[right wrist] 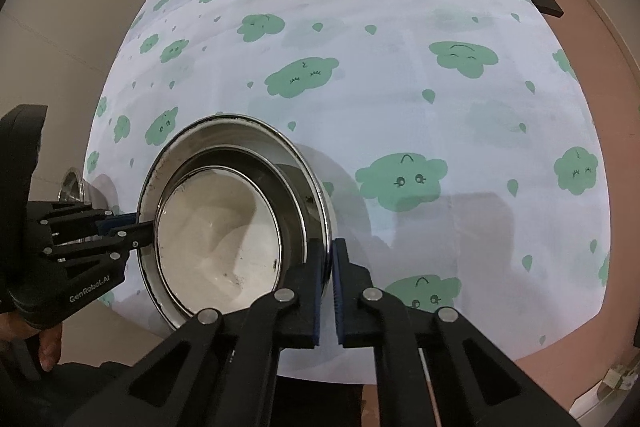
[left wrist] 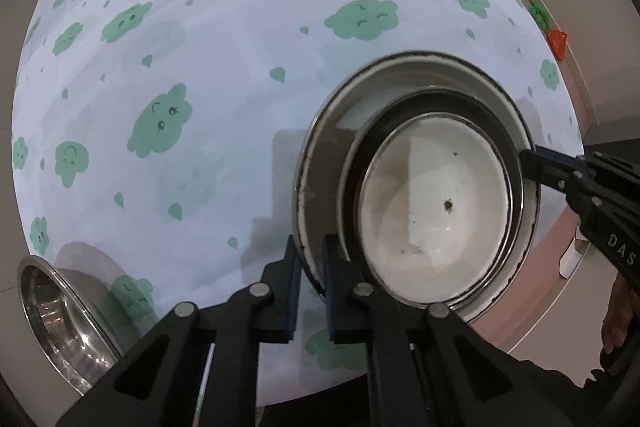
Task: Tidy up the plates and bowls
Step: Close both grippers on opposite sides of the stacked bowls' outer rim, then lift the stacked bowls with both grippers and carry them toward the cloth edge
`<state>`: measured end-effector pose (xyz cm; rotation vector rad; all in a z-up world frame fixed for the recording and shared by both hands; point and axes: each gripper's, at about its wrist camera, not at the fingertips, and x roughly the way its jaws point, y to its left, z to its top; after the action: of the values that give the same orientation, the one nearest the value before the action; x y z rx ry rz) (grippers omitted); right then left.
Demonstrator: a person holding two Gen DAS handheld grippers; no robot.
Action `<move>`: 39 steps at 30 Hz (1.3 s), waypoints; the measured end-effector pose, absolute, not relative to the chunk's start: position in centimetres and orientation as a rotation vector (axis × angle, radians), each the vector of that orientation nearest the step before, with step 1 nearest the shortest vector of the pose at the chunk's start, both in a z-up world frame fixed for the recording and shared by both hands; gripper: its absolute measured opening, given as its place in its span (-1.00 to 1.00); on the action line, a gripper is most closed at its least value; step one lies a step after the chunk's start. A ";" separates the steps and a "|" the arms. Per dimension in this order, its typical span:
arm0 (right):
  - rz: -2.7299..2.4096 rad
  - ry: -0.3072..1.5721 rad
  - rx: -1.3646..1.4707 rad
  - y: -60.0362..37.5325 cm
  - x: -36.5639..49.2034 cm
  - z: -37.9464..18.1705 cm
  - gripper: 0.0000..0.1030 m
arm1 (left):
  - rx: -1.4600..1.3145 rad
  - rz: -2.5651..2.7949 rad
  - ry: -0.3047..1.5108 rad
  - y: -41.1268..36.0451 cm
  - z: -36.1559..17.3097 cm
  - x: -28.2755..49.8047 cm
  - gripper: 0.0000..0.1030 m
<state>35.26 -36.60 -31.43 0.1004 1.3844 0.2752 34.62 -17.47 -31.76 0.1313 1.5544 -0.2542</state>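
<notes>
Left wrist view: nested bowls (left wrist: 424, 211) on the tabletop (left wrist: 200, 87).
Left gripper (left wrist: 310, 267) and right gripper (right wrist: 331, 267) each clamp the outer bowl's rim (right wrist: 320, 187).

At the lower left, the left gripper (right wrist: 144, 231) reads "GenRobot.AI"; at the right edge, the right gripper (left wrist: 524, 157) shows "DAS".

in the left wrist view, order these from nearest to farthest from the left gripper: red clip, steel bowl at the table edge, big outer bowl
1. Big outer bowl, its rim between the left gripper pads.
2. Steel bowl, lower left at the table edge.
3. Red clip, far right edge.
</notes>
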 end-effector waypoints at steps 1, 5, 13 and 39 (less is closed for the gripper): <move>0.275 1.385 0.099 -36.6 35.2 -31.4 -0.89 | 0.131 -0.254 1.557 -17.4 -31.7 34.6 -0.87; 0.276 1.388 0.098 -36.4 35.2 -31.2 -0.89 | 0.124 -0.255 1.564 -17.1 -31.6 34.8 -0.87; 0.287 1.379 0.120 -35.8 35.7 -30.2 -0.89 | 0.092 -0.246 1.558 -16.6 -31.5 36.2 -0.88; 0.421 1.341 -0.010 -29.1 37.0 -26.8 -0.89 | -0.014 -0.115 1.495 -11.6 -28.7 34.5 -0.89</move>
<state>36.95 -29.11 -26.76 -0.0099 1.3413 0.4210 34.48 -11.64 -28.71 -0.0140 1.4950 -0.1151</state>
